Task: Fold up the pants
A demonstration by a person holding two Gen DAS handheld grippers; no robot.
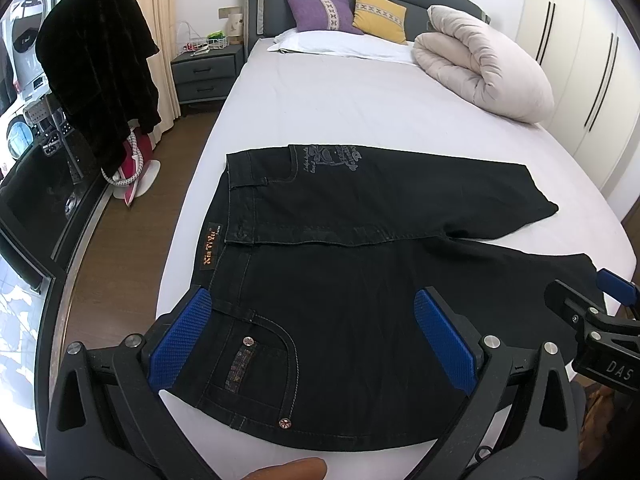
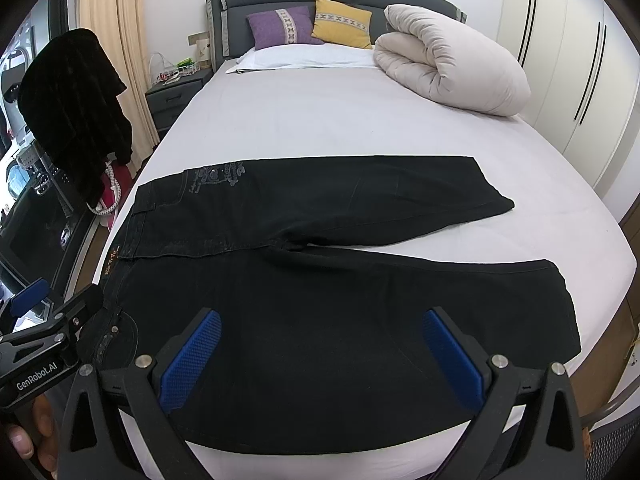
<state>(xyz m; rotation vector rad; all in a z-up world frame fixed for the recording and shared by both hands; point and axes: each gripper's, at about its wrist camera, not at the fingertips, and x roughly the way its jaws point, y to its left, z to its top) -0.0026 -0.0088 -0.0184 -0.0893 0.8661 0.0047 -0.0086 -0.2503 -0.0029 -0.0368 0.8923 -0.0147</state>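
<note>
Left wrist view | pants [image 1: 340,280] flat on bed [image 1: 340,112] | both jaws wide, empty | pinch near waistband and hem, fold leg onto leg, edges aligned

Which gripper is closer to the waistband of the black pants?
Left. The left gripper hovers over the waistband end; the right gripper is over the near leg.

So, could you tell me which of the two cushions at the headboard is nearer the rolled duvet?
The yellow cushion; it sits beside the rolled duvet, while the purple cushion lies farther left.
</note>
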